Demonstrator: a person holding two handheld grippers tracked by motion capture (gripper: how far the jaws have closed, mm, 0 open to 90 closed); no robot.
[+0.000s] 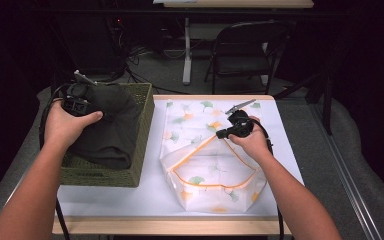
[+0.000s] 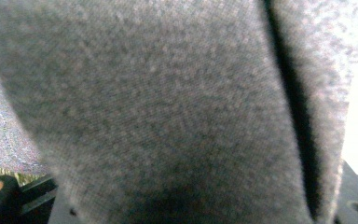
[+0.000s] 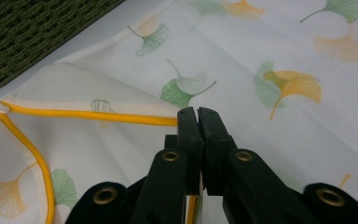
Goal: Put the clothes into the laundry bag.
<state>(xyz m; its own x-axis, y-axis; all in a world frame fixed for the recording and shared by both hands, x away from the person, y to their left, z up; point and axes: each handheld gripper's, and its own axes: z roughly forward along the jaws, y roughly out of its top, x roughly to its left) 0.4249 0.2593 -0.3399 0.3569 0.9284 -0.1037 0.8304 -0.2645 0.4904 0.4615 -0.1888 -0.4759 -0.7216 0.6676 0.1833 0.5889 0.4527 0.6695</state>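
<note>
My left gripper (image 1: 80,102) clamps the dark garment (image 1: 107,125) over the woven basket (image 1: 142,130); my right gripper (image 3: 198,114) pinches the patterned bag's (image 1: 215,165) yellow-trimmed flap (image 3: 88,114).

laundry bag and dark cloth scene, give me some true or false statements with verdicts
1. The right gripper has its fingers shut on the yellow-trimmed rim of the white laundry bag. True.
2. The bag is printed with red stripes. False: it carries green and orange ginkgo leaves.
3. The left gripper holds a dark grey cloth over the woven basket. True.
4. The basket stands to the right of the bag in the high view. False: it stands to the left.
5. The bag's mouth is zipped closed. False: it gapes open toward the near table edge.
</note>
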